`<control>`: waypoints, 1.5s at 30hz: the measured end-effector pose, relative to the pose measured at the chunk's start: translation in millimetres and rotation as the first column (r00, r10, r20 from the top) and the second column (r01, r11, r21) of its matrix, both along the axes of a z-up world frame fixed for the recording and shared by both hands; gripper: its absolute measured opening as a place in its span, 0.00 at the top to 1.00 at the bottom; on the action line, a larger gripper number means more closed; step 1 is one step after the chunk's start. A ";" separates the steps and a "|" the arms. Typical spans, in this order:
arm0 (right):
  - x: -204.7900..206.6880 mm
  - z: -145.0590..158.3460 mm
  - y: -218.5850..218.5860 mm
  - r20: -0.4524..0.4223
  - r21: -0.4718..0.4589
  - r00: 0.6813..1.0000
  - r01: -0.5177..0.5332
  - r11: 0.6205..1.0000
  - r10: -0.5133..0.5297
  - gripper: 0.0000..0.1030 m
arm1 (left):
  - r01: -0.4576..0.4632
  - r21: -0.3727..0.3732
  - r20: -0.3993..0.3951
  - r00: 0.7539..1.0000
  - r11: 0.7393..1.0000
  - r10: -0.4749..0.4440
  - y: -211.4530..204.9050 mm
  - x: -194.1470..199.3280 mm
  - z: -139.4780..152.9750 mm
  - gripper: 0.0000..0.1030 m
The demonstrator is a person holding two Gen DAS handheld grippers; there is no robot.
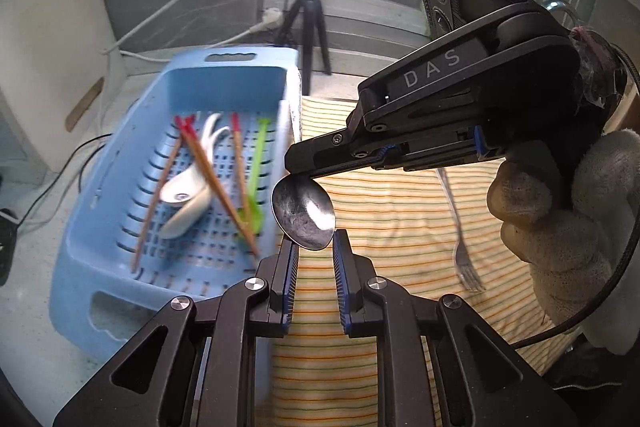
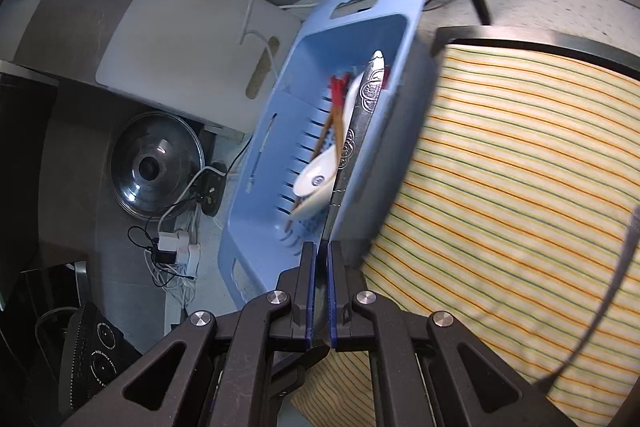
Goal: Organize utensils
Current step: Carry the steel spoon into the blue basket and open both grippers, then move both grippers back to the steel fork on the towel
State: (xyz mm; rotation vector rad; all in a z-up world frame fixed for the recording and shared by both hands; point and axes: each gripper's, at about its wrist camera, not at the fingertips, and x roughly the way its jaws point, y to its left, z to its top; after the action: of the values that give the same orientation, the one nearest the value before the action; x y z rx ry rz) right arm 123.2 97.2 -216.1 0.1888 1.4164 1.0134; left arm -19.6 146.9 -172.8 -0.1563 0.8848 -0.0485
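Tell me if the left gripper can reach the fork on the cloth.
Probably not directly: the right gripper, shut on the spoon, and its gloved hand hang over the fork handle.

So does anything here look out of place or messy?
Yes. A fork lies alone on the striped cloth, outside the blue basket. Inside the basket, chopsticks and white spoons lie crossed in a jumble.

The basket (image 1: 120, 227) is light blue. The cloth (image 1: 400, 211) is cream with orange and green stripes. The chopsticks (image 1: 218, 183) are brown with red ends; the metal spoon (image 1: 303, 217) is silver.
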 end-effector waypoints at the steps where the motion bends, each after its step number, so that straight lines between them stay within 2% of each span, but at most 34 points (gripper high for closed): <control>1: -0.8 -0.5 7.4 0.002 -0.001 1.000 -0.005 1.000 0.005 0.95 | -0.003 0.002 -0.001 1.000 1.000 0.003 5.9 0.7 -0.5 0.85; 12: -1.9 -2.2 61.0 0.068 -0.048 0.997 -0.035 0.998 0.038 0.91 | -0.064 0.004 -0.011 0.998 0.998 0.064 58.9 11.1 -4.8 0.85; 14: -1.1 0.1 64.6 0.081 -0.057 0.996 -0.040 0.998 0.045 0.84 | -0.072 0.006 -0.014 0.997 0.997 0.072 64.3 12.4 -4.4 0.85; 15: -0.6 1.3 64.7 0.088 -0.056 0.995 -0.039 0.998 0.044 0.77 | -0.075 0.010 -0.011 0.997 0.997 0.075 65.9 12.2 -3.6 0.85; 17: -0.6 4.9 64.5 0.108 -0.058 0.993 -0.040 0.997 0.046 0.75 | -0.077 0.009 -0.009 0.997 0.997 0.077 67.9 11.7 -2.4 0.85; 24: -0.5 15.4 53.8 0.148 -0.063 0.988 -0.036 0.997 0.045 0.75 | -0.092 0.031 -0.013 0.996 0.995 0.092 62.5 11.7 6.3 0.83; 26: -1.2 18.7 48.6 0.162 -0.064 0.986 -0.036 0.997 0.046 0.75 | -0.092 0.051 -0.015 0.996 0.994 0.093 58.2 11.0 9.0 0.72; 27: -1.1 20.2 46.0 0.167 -0.064 0.985 -0.035 0.997 0.045 0.75 | -0.097 0.067 -0.018 0.995 0.993 0.098 55.5 10.4 10.7 0.69; 35: -7.4 34.4 25.7 0.229 -0.074 0.972 -0.038 0.997 0.054 0.75 | -0.094 0.132 0.012 0.996 0.987 0.094 44.0 4.4 24.8 0.69; 45: -15.7 52.9 -4.3 0.279 -0.057 0.960 -0.016 0.998 0.031 0.70 | -0.081 0.163 0.052 0.996 0.983 0.073 23.5 -1.8 39.0 0.69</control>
State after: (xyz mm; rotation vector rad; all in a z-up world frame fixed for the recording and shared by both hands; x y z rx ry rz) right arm 107.4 92.9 -163.3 -0.0124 1.1880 0.9785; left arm -21.4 170.4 -133.7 -0.0341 0.8329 0.0931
